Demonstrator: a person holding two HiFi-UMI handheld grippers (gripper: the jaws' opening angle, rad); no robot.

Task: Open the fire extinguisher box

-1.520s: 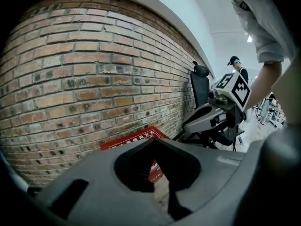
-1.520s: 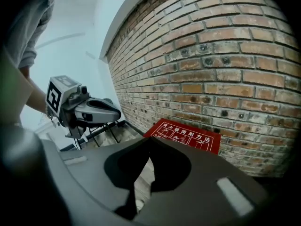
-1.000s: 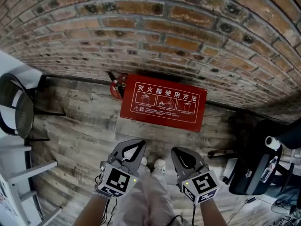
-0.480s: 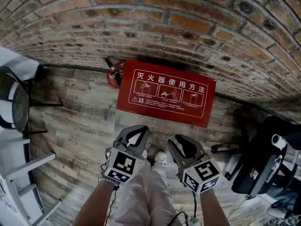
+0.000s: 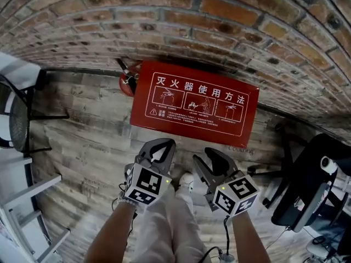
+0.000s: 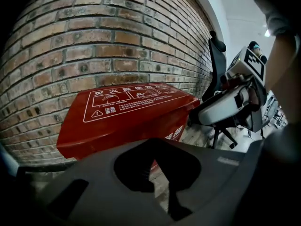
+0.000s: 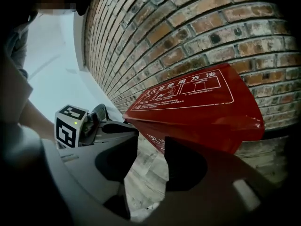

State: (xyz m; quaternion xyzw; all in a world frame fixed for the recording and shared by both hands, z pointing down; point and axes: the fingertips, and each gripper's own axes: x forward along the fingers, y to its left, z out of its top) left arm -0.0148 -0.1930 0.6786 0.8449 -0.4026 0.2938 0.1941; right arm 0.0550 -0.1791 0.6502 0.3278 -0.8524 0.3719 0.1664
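Two grippers hang low in front of the person's legs, side by side but apart, both pointing toward 12 o'clock at the fire extinguisher box (image 5: 194, 104). The box is red, with its lid down and white instruction panels printed on top. It sits on the wooden floor (image 5: 88, 141) with its back against the brick wall (image 5: 219, 15).

The left gripper (image 5: 163, 143) has its fingers (image 6: 84, 173) drawn together at the tips. Only a thin slit runs behind them, and nothing is caught in it. Its own view shows the near corner of the box just past the tips, not touched.

The right gripper (image 5: 210, 155) has just been opening. Its fingers (image 7: 221, 182) now stand wide, with only bare floorboards showing in the gap. It holds nothing, and the box front lies beyond it at about 1 o'clock, short of contact.

At the box's 9 o'clock end a red fire extinguisher (image 5: 127, 81) with a black handle stands in the angle of wall and floor, just beside the box. A dark chair (image 5: 19, 125) is at 9 o'clock of the grippers, well apart. A black office chair (image 5: 307, 185) stands at 3 o'clock. One white shoe (image 5: 186, 181) shows between the two grippers.
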